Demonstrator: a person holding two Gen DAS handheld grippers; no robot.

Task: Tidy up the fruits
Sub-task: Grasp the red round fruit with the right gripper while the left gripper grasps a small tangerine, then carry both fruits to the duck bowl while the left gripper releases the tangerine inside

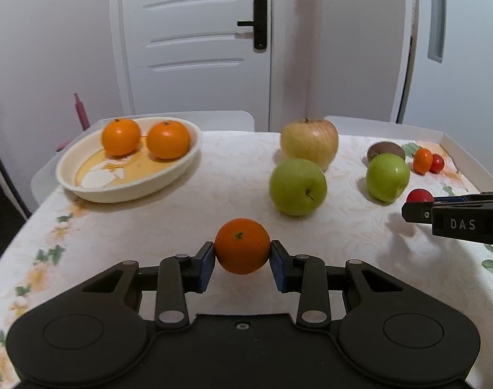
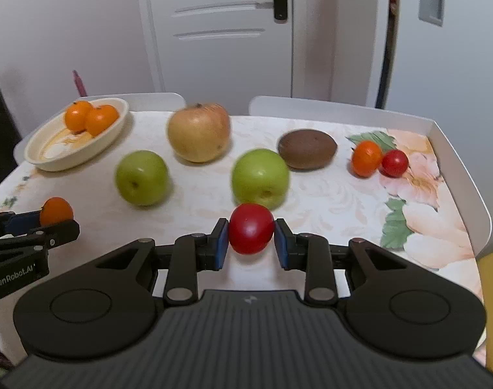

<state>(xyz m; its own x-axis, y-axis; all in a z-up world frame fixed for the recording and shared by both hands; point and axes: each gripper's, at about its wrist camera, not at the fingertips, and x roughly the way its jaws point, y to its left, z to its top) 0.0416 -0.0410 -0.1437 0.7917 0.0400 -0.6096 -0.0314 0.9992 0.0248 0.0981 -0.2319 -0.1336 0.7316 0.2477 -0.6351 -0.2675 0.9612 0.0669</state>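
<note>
From my left camera the kiwi [image 1: 386,149] sits half hidden behind a green apple [image 1: 388,177], and my right gripper [image 1: 418,206] is cut off at the frame edge. My left gripper [image 1: 242,261], tilted down over the table [image 1: 168,227], pinches an orange [image 1: 242,245] clear of the cloth. My right gripper pinches a red tomato [image 2: 251,228] just in front of that apple.

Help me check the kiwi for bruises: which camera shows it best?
The right wrist view: the kiwi lies whole and unobstructed on the tablecloth, behind a green apple. In the left wrist view the kiwi is small, far off and half hidden behind that green apple.
</note>
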